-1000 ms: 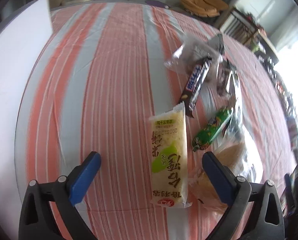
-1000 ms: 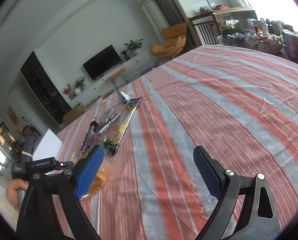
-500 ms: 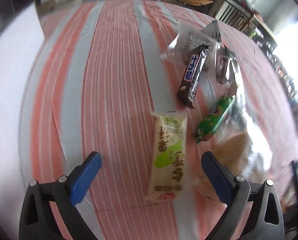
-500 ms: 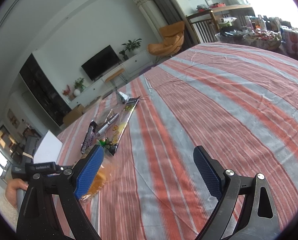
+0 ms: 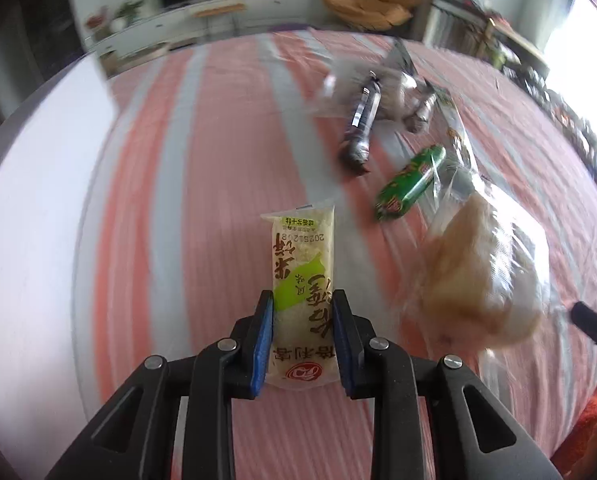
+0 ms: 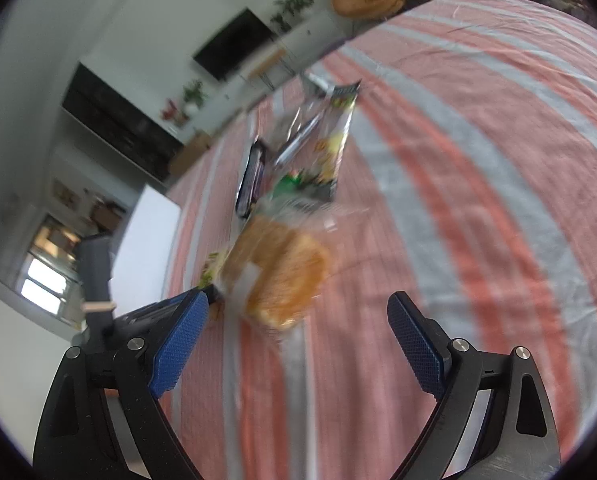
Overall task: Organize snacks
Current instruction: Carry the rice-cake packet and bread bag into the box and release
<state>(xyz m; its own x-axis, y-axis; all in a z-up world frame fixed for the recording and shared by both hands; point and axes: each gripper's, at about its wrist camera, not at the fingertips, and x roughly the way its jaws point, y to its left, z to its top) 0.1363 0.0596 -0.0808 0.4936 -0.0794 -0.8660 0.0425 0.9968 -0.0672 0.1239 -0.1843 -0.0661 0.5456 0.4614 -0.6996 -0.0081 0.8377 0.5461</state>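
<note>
Left gripper (image 5: 302, 336): jaws just closed, pads pressing both long edges of rice cracker packet (image 5: 303, 276) on striped tabletop (image 5: 202, 160), near end gripped for lift. Right gripper (image 6: 298, 344): jaws wide, empty, aimed toward bagged bun (image 6: 282, 276), likely next pick.

Wall television (image 6: 234, 55) (plants beside), orange armchair (image 5: 372, 6)
</note>
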